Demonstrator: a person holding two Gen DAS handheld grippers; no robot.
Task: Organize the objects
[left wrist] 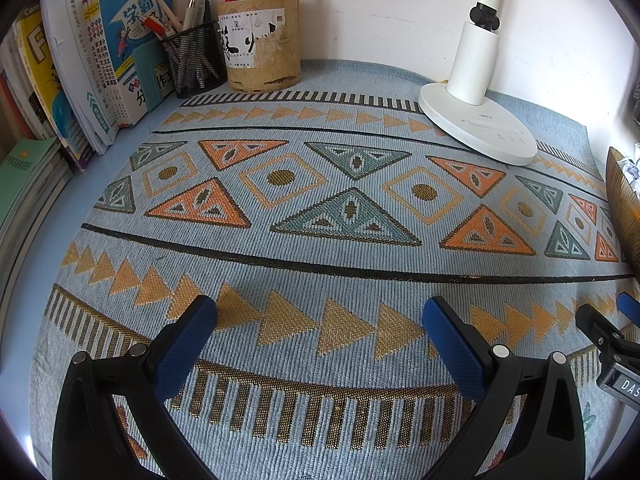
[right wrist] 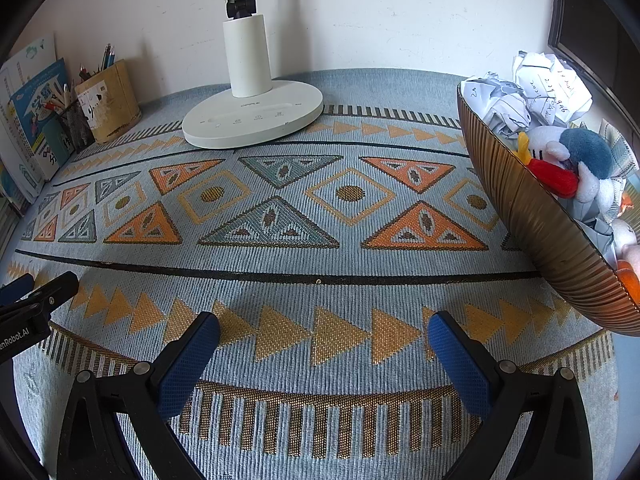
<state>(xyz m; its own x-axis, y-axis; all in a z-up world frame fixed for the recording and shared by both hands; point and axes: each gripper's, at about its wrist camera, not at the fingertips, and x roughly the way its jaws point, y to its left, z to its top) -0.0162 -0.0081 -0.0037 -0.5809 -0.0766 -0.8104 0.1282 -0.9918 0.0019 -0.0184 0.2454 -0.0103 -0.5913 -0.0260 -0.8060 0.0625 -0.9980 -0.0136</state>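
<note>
Left gripper low over the patterned mat, jaws spread wide, nothing between the blue pads. Right gripper same: jaws wide apart, empty, hovering over the mat's row of yellow triangles. Each gripper shows at the edge of the other's view, so they sit side by side, near but apart.

Mid-field of the mat is bare, just the triangle and diamond weave.

Right side: ribbed brown bowl sits on the mat at its right edge, just beside the right gripper. It holds crumpled paper balls at the far end and a plush toy (white, blue, red) nearer; something orange at the near rim, can't tell what.

Further back, centre: white desk lamp, round base on the mat's far border, stem upright.

Far left corner against the wall: black mesh pen cup touching a tan cylindrical pen holder, both with pens. Left of those, books standing and leaning in a row.
</note>
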